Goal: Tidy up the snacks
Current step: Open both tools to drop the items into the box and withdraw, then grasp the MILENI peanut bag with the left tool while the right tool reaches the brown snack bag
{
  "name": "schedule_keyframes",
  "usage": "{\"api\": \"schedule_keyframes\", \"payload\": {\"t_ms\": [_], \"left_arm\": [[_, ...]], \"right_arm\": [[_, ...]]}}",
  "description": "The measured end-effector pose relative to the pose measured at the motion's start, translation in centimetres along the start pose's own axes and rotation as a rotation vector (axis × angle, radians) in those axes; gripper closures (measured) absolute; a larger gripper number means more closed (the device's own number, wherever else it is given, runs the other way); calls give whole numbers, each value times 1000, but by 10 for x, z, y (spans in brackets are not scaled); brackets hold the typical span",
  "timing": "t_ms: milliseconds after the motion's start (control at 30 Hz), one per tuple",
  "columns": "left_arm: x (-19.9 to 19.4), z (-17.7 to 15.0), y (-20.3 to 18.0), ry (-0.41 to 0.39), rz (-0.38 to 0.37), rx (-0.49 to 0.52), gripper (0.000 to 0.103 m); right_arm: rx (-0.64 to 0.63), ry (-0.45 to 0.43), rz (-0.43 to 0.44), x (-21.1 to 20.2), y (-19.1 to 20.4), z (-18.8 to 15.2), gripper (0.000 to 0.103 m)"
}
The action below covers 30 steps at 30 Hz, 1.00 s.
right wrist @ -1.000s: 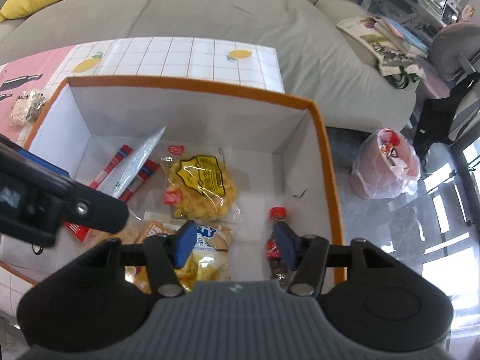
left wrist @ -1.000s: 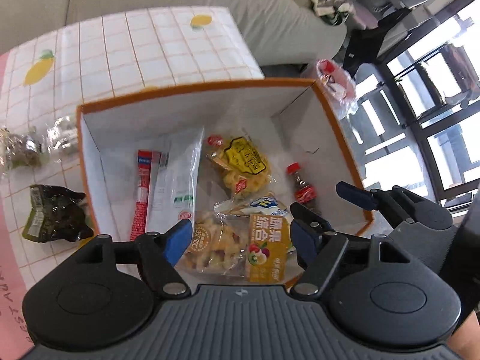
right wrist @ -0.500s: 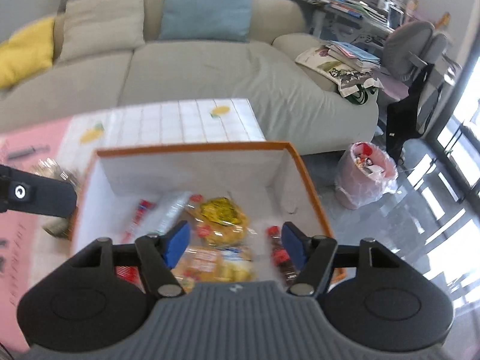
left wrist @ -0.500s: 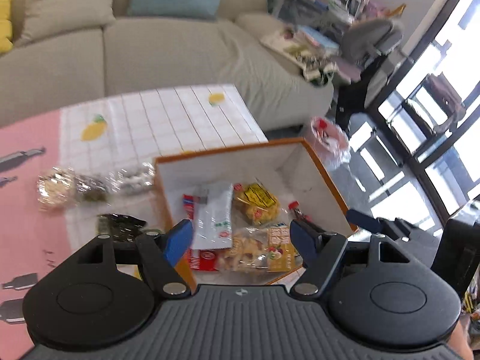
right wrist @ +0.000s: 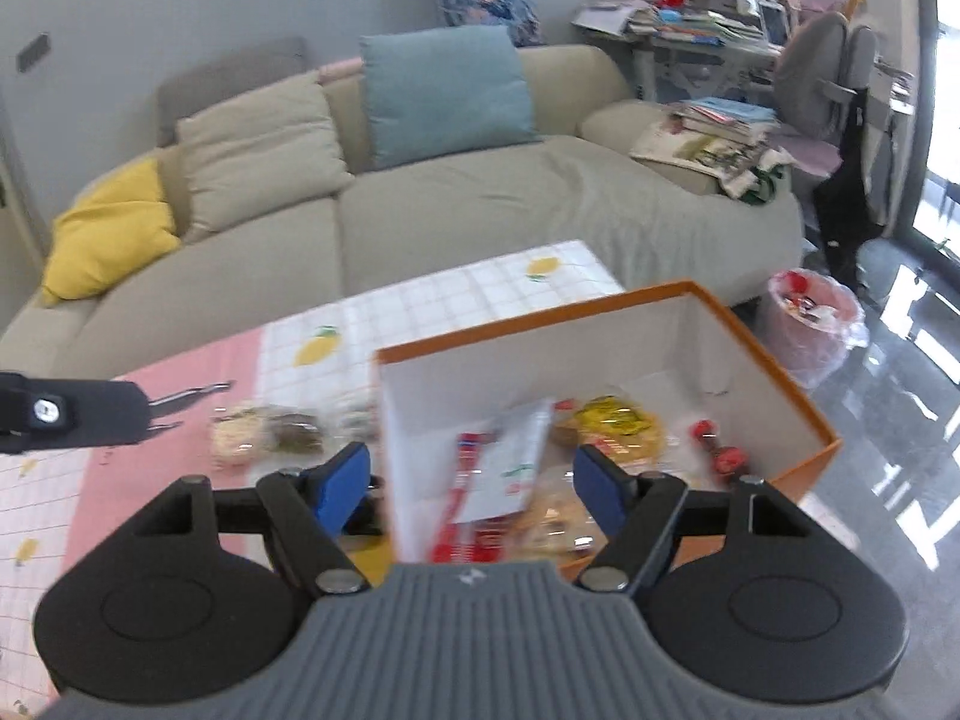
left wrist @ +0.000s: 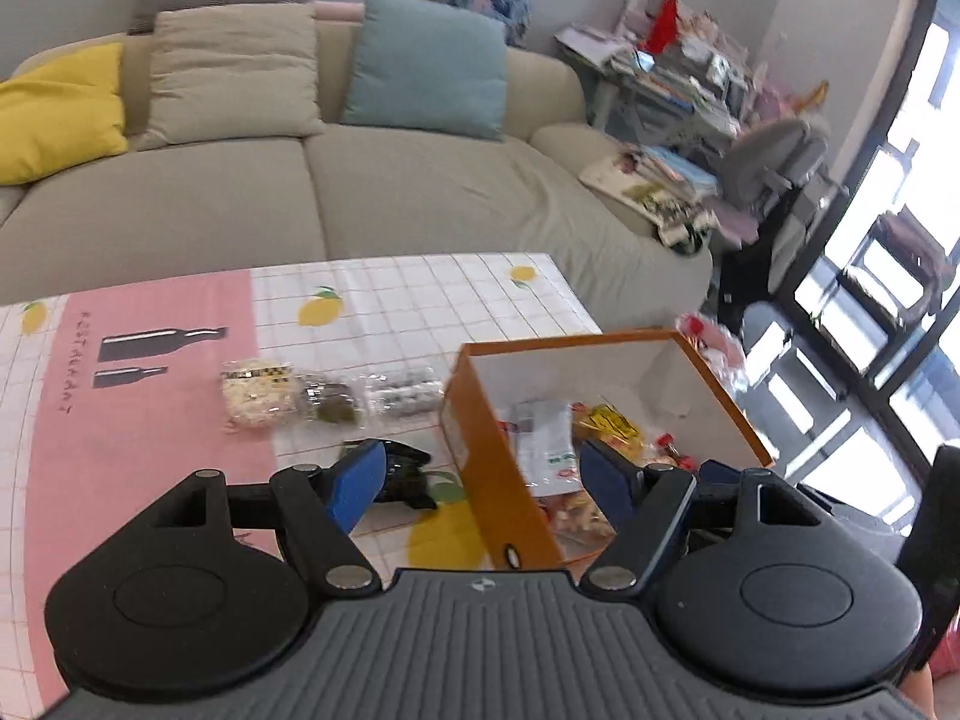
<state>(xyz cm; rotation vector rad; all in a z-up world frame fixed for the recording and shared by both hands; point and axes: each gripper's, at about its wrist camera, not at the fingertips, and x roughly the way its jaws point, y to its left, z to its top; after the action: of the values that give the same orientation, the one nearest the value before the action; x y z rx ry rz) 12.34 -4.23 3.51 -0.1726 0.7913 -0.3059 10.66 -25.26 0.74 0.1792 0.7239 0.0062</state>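
While both tongs [left wrist: 480, 480] [right wrist: 468, 483] gape empty, right just widened, we judge dark packet [left wrist: 399, 474] on counter [left wrist: 420, 300] light, crinkly, slippery; pinch sealed edge.

Beige sofa [left wrist: 420, 192] standing behind the table, teal cushion [left wrist: 427, 63], beige cushion [left wrist: 231, 72] and yellow cushion [left wrist: 54, 114] leaning on its back, grey chair [right wrist: 831, 69] sitting by a cluttered desk [right wrist: 690, 24], pink bin [right wrist: 813, 324] standing on the glossy floor [right wrist: 900, 420]

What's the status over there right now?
Left gripper and right gripper open, empty. Orange box part filled; snack packets wait on table. Nothing blocking.
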Motion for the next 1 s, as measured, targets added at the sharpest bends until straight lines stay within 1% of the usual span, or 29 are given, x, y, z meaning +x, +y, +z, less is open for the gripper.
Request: {"api": "schedule_keyframes", "payload": {"t_ms": [100, 167, 267, 433, 533, 633, 733, 800, 833, 1000], "left_arm": [[-2, -14, 23, 5, 1, -32, 17], [-1, -26, 39, 13, 27, -36, 17], [1, -38, 58, 19, 68, -45, 20], [12, -45, 84, 50, 59, -37, 21], [21, -41, 91, 60, 65, 23, 21], [35, -33, 94, 71, 64, 113, 21], [49, -23, 96, 88, 80, 194, 21], [59, -17, 99, 96, 89, 238, 21], [65, -13, 101, 98, 90, 259, 21], [99, 3, 112, 132, 58, 339, 22]], "right_arm": [[-37, -34, 19, -2, 22, -13, 30], [-64, -42, 33, -2, 35, -22, 30], [-121, -30, 60, 2, 53, -32, 30], [-186, 0, 82, 18, 73, -45, 31], [-219, 11, 94, 29, 80, -47, 31], [-268, 16, 112, 42, 90, -45, 32], [-315, 25, 97, 63, 100, -40, 35], [-326, 38, 97, 78, 104, -35, 35], [-330, 45, 100, 85, 106, -33, 37], [-366, 77, 99, 119, 118, -24, 43]]}}
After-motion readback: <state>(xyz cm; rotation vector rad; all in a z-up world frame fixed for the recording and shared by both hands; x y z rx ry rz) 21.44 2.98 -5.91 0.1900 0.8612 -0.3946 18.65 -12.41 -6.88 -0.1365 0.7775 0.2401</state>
